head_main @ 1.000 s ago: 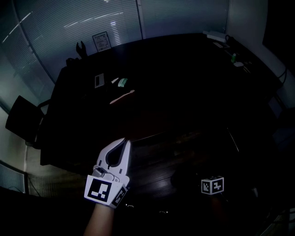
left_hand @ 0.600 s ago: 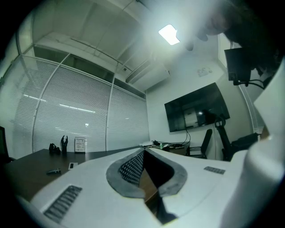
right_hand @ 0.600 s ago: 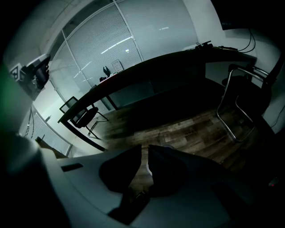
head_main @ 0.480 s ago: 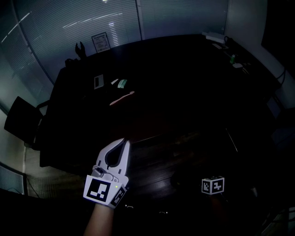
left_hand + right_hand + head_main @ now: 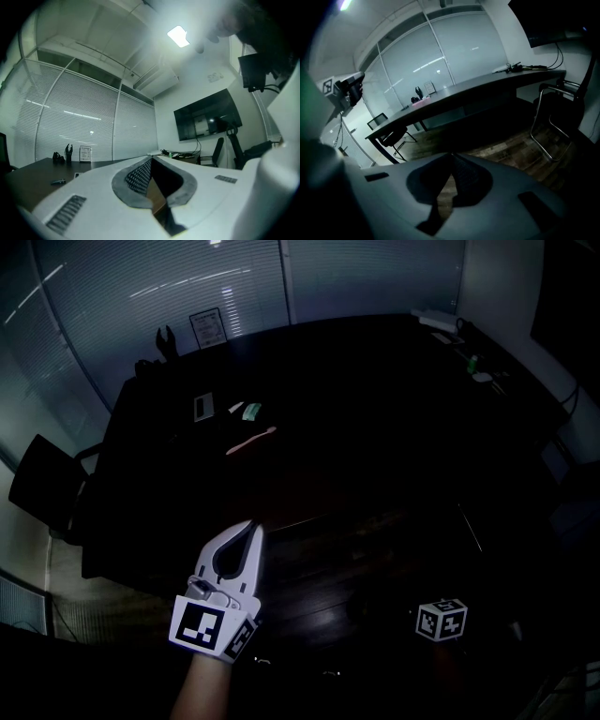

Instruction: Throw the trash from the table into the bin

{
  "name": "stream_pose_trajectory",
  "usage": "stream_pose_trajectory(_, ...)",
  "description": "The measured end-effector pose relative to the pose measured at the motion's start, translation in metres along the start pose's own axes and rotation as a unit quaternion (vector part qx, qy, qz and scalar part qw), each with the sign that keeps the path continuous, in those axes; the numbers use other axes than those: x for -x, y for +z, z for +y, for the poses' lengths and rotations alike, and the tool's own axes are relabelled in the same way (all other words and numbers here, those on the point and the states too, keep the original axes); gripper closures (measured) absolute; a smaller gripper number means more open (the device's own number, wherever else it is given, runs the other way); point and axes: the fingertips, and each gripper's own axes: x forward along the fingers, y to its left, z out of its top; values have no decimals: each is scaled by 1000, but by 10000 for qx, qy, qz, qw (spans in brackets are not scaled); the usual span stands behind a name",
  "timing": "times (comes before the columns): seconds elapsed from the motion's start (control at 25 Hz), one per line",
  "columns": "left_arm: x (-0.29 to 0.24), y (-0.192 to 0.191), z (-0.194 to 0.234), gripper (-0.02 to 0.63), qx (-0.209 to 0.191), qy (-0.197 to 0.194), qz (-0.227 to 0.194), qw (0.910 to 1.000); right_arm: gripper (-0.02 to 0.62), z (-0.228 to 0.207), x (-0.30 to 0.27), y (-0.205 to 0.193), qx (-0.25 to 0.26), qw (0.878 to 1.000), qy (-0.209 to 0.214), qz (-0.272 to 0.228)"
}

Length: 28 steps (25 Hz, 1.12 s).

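The dark table [image 5: 375, 409] carries small litter at its far left: a pinkish strip [image 5: 251, 440], a green and white scrap [image 5: 250, 412] and a small flat card [image 5: 203, 406]. My white left gripper [image 5: 254, 530] hovers short of the table's near edge, shut and empty; in its own view the left gripper [image 5: 151, 158] has its tips touching. Of the right gripper only the marker cube [image 5: 442, 619] shows in the head view, low over the dark floor. In its own view the right gripper [image 5: 451, 154] is shut, its jaws having just closed on nothing. I can make out no bin.
A black chair [image 5: 42, 488] stands left of the table, and a framed certificate [image 5: 208, 326] and a dark figurine [image 5: 166, 339] sit at the far edge. Cables and small items [image 5: 455, 329] lie at the far right. Another chair [image 5: 555, 117] stands to the right over wooden floor [image 5: 511, 145].
The right gripper's marker cube has shifted a little to the right and tilted. The left gripper has stayed where it was.
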Motion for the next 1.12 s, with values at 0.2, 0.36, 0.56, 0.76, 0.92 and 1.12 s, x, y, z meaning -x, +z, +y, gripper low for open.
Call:
stream_pose_trajectory(0.2,5,3,1,606,6,32,-35,10000,591,22,31,36,29,9965,233,-805)
stream_pose_trajectory(0.36,8,3,-1,607,-8,53,17,10000,591,32,52,53,101,9923,216,-1211)
stream_pose_trajectory(0.56,13,10,-3,606,140,5,-123,9998,591,41,70,76,326,9864,152,-1605)
stream_pose_trajectory(0.76,21,11,1,606,181,151,-90,9997,591,60,95,110,611,9748,76,-2143)
stream_pose_trajectory(0.92,29,11,8,606,276,273,-96,9992,591,75,109,130,735,9655,126,-2497)
stream_pose_trajectory(1.12,38,11,13,606,283,333,-79,9990,591,102,134,166,999,9439,155,-3143)
